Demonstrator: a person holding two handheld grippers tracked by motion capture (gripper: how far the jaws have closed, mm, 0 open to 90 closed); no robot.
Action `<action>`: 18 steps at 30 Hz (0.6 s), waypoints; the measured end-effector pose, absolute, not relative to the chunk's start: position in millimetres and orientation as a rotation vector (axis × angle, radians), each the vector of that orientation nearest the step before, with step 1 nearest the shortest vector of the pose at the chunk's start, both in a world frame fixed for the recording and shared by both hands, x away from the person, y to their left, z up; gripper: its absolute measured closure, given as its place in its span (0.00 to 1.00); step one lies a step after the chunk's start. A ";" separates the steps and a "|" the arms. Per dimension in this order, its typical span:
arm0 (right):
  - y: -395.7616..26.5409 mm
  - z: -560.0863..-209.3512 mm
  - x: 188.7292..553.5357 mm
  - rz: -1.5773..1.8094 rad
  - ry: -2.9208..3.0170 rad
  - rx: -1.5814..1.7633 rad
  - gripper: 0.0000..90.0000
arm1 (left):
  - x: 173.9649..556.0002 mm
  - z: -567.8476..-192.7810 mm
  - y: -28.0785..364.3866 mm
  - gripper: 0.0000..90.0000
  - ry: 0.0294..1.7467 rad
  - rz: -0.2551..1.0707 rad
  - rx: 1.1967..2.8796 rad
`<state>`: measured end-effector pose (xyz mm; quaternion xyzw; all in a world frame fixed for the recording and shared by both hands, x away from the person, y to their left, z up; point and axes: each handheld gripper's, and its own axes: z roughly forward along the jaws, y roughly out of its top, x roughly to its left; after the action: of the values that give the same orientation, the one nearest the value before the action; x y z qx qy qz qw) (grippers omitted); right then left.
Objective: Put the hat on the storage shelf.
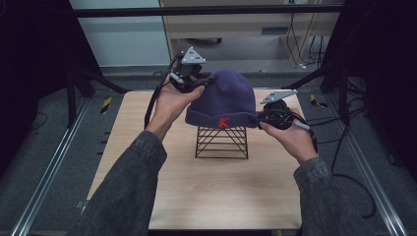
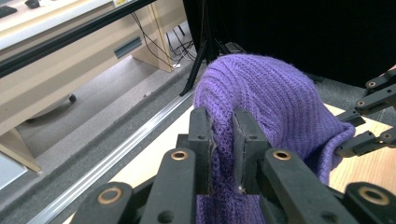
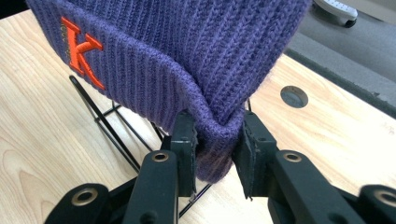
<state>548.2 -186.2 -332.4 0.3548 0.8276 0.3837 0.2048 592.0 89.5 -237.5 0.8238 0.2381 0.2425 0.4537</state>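
A purple knit beanie [image 1: 223, 98] with a red letter K [image 1: 223, 122] on its folded cuff sits over a black wire stand [image 1: 222, 142] in the middle of the wooden table [image 1: 196, 187]. My left gripper [image 1: 205, 81] is shut on the knit at the beanie's upper left side; the left gripper view shows the fabric [image 2: 261, 102] pinched between the jaws of that gripper [image 2: 223, 140]. My right gripper [image 1: 259, 118] is shut on the cuff's right end. In the right gripper view the cuff [image 3: 154, 79] is clamped by the right gripper [image 3: 212, 140], with the stand's wires [image 3: 105, 123] beneath.
Metal rails [image 1: 49, 167] run along both sides of the table. A black frame with tripod legs [image 1: 83, 78] stands around it. Cables [image 1: 344, 162] trail on the floor at the right. A round hole [image 3: 294, 96] marks the tabletop near the far edge.
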 end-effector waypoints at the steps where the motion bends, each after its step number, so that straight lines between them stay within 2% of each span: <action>1: -186.9 -334.9 547.8 1.068 2.311 0.994 0.78 | 592.2 -239.7 89.2 0.88 0.591 0.596 2.033; 18: -188.1 -349.3 542.4 1.052 2.343 0.991 0.77 | 588.7 -258.3 93.5 0.87 0.598 0.571 2.043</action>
<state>542.4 -188.1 -349.3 0.3531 0.8352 0.3749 0.1931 588.7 93.5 -258.3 0.8270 0.2422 0.2310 0.4518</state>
